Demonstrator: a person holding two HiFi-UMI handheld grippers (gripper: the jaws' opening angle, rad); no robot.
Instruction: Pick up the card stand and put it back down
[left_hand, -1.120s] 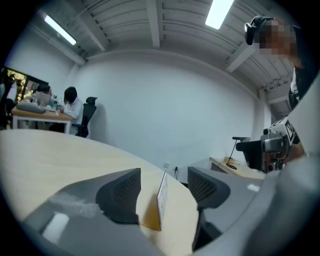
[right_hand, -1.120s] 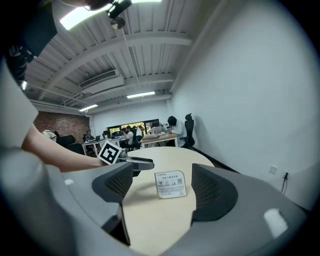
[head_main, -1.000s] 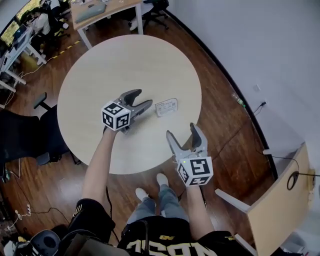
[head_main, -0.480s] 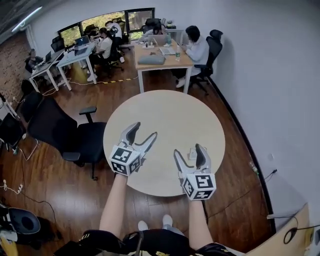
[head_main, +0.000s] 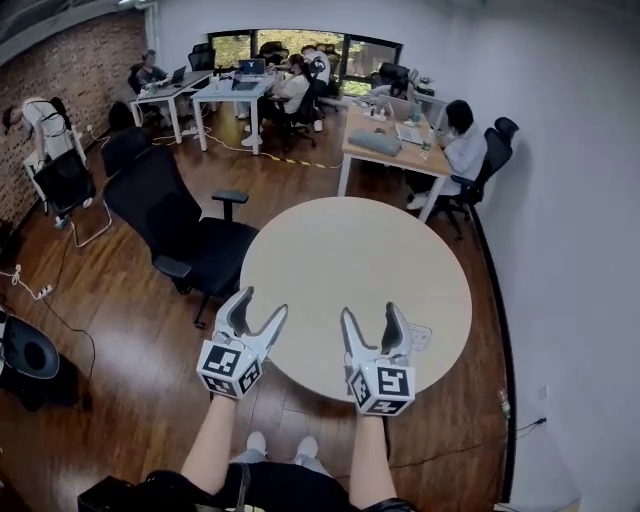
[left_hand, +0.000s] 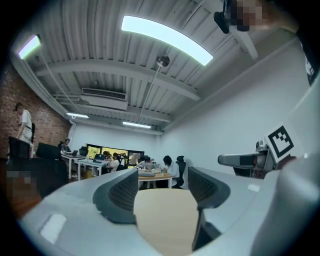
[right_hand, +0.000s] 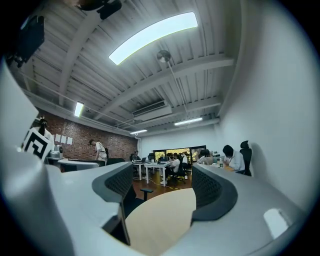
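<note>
The card stand (head_main: 420, 337) is a small clear plate lying on the round beige table (head_main: 350, 260) near its front right edge, partly hidden behind my right gripper (head_main: 372, 322). That gripper hovers over the table's near edge, open, with nothing between its fingers (right_hand: 162, 182); its own view shows only bare tabletop. My left gripper (head_main: 255, 312) hangs at the table's front left edge, well left of the stand. Its jaws (left_hand: 162, 185) stand apart and empty, closing a little. The stand does not show in either gripper view.
A black office chair (head_main: 180, 225) stands just left of the table. Desks with seated people (head_main: 385, 140) fill the back of the room. A white wall (head_main: 570, 250) runs close along the right. The floor (head_main: 90, 330) is wood.
The head view has swung up from the table to the room. Both grippers now sit at the table's near edge, and the card stand lies beside the right one instead of ahead.
</note>
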